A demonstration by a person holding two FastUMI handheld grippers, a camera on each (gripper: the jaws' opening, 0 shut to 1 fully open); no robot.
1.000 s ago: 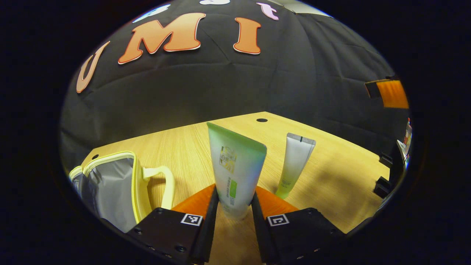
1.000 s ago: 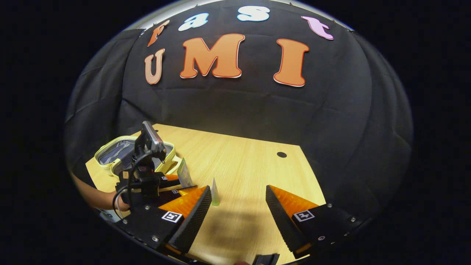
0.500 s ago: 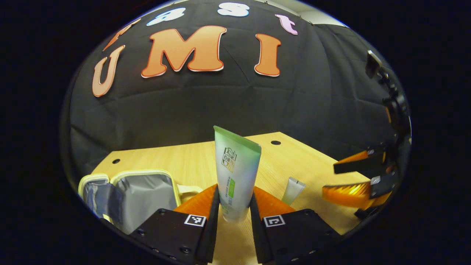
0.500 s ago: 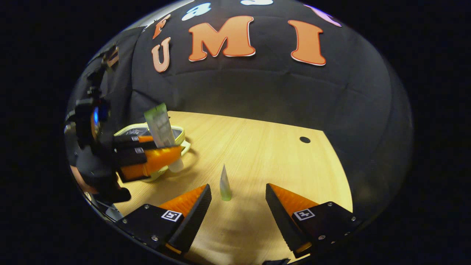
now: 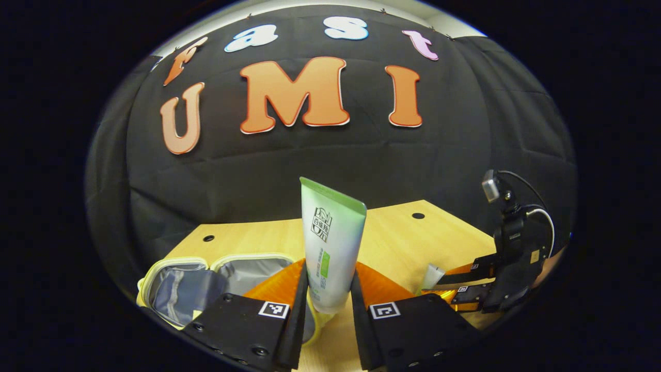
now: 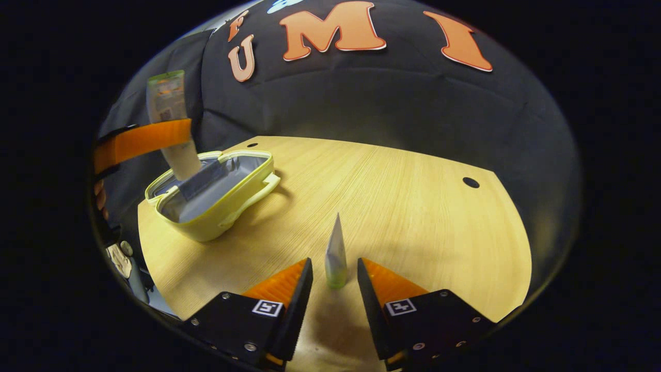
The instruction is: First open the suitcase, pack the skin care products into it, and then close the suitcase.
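In the left gripper view my left gripper is shut on a large green-and-white tube, held upright above the open yellow suitcase with its grey lining. From the right gripper view, that tube hangs over the suitcase, one left finger across it. A small pale tube stands cap-down on the wooden table. My right gripper is open, one finger on each side of it with narrow gaps. The left gripper view has the right gripper at the small tube.
The table has round cable holes at the back and ends close in front of the right gripper. A hand shows at the left edge. The black cloth wall stands right behind the table.
My left gripper has lifted the large tube and carried it left over the open suitcase. My right gripper has moved up to the small tube and its fingers have narrowed around it.
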